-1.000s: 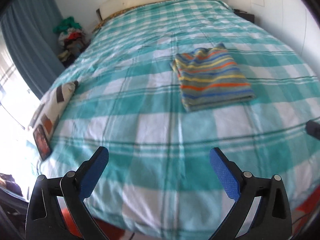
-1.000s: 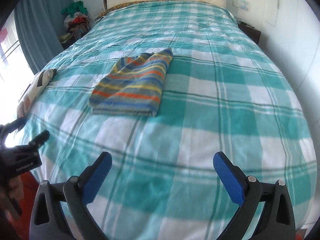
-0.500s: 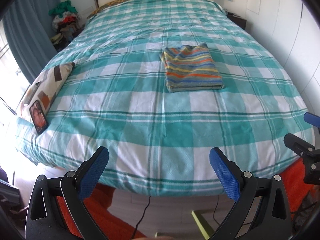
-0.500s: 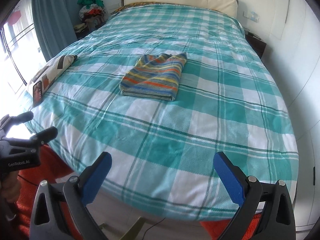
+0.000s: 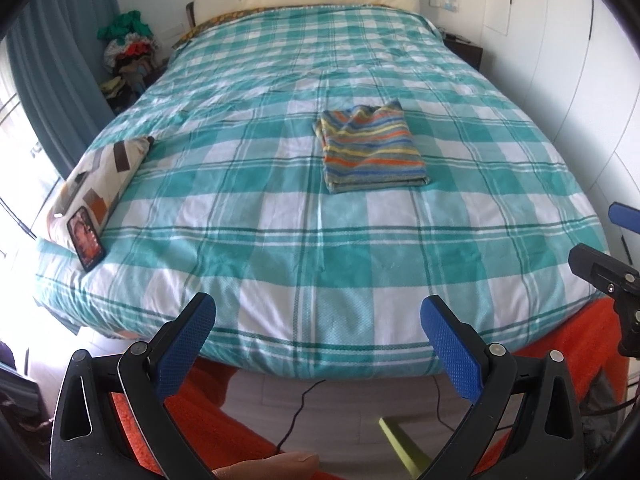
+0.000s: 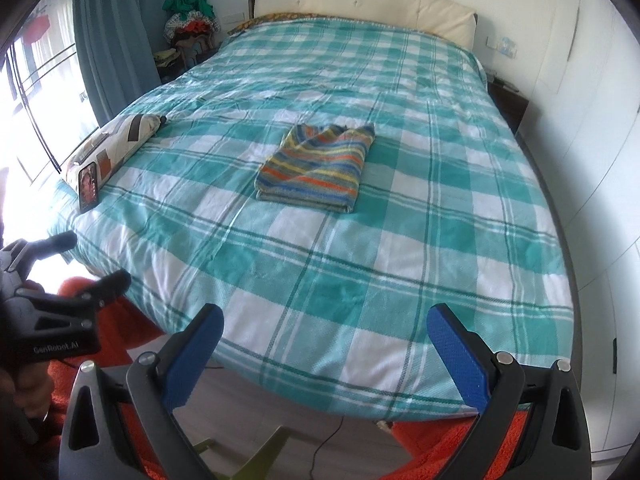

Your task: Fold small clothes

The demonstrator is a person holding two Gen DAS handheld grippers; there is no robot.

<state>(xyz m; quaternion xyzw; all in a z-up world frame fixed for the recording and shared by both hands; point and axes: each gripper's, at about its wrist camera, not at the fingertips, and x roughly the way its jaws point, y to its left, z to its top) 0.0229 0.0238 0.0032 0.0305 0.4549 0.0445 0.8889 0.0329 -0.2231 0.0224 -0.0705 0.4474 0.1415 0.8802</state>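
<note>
Standing off: I hold both tools short of the bed's foot, nothing between the pads.
Left gripper [image 5: 316, 322]: jaws spread wide, empty, touching no cloth.
Right gripper [image 6: 324, 330]: spread just as wide, empty too.
Bedspread [image 6: 440, 240]: checked teal and white, flat.
Striped garment [image 5: 372, 148]: lies mid-bed, folded into a tidy rectangle, well apart from both tools.
Step in hand: looks finished to me, so I leave the fold alone.
Phone [image 5: 85, 238]: rests against the cushion [image 5: 104, 168] at the left edge.
Far pile [image 6: 190, 16]: probably more clothes, too small to tell.
</note>
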